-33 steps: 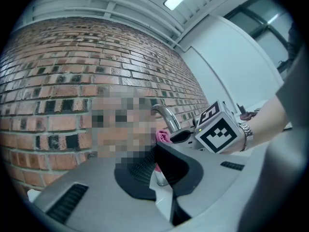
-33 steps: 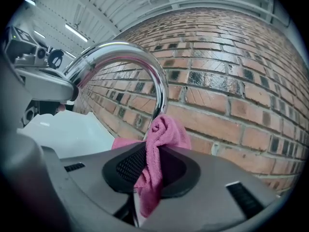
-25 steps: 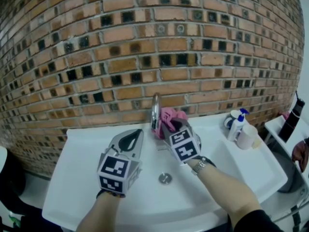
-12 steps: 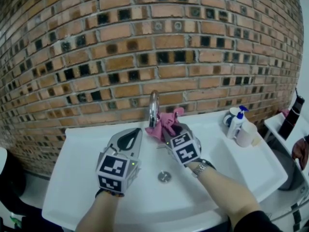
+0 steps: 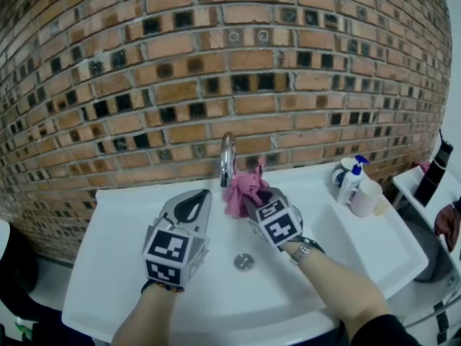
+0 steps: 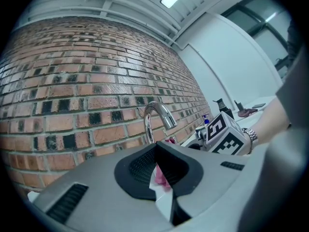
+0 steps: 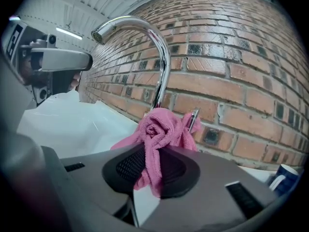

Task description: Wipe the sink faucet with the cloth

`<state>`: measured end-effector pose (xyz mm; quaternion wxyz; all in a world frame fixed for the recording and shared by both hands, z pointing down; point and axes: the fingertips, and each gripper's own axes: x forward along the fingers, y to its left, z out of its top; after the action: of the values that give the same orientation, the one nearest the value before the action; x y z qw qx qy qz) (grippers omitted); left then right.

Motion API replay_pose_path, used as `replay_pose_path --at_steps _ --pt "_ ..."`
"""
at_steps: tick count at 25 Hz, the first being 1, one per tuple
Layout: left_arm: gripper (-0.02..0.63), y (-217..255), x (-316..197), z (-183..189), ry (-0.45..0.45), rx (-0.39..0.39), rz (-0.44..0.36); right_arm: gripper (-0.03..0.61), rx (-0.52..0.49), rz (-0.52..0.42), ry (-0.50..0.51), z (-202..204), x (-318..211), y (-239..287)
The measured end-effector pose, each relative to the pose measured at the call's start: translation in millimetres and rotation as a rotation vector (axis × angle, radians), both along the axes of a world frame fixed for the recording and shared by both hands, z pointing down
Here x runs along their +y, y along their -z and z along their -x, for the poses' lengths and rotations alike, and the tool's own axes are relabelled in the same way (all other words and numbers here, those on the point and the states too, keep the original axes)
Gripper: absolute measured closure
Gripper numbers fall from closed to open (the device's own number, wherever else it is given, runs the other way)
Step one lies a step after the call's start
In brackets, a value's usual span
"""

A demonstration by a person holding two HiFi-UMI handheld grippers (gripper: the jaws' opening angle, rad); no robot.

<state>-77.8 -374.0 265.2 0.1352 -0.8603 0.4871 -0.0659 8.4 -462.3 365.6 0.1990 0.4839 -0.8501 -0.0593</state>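
A chrome gooseneck faucet (image 5: 227, 158) stands at the back of the white sink (image 5: 130, 222). My right gripper (image 5: 253, 197) is shut on a bunched pink cloth (image 5: 242, 187), which sits just right of the faucet's lower stem. In the right gripper view the cloth (image 7: 155, 129) bulges out of the right gripper (image 7: 153, 166) in front of the faucet (image 7: 163, 66) and its small lever (image 7: 193, 120). My left gripper (image 5: 199, 200) hovers shut and empty over the basin, left of the faucet. The left gripper view shows the spout (image 6: 157, 112) ahead.
A brick wall (image 5: 216, 71) rises right behind the sink. A spray bottle (image 5: 351, 182) and a white cup (image 5: 366, 200) stand at the sink's back right corner. A dark bottle (image 5: 436, 173) stands on a side shelf. The drain (image 5: 244, 261) lies below the grippers.
My right gripper has sunk with the pink cloth, down the right side of the faucet stem toward its base. The left gripper has stayed where it was.
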Motion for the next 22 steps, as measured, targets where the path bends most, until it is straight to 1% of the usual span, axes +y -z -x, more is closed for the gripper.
replay_pose_path --at_steps 4,11,22 --pt "0.609 -1.0 -0.1 -0.4 -0.001 -0.004 -0.001 0.509 0.023 0.022 0.006 -1.8 1.4 -6.6" --pt "0.609 -2.9 -0.7 -0.7 -0.004 -0.014 0.000 0.511 0.030 0.066 -0.033 -17.7 -1.5 -14.1" --pt "0.609 -3.7 -0.8 -0.8 -0.001 -0.011 0.005 0.511 0.056 0.063 -0.045 -26.7 0.3 -9.0"
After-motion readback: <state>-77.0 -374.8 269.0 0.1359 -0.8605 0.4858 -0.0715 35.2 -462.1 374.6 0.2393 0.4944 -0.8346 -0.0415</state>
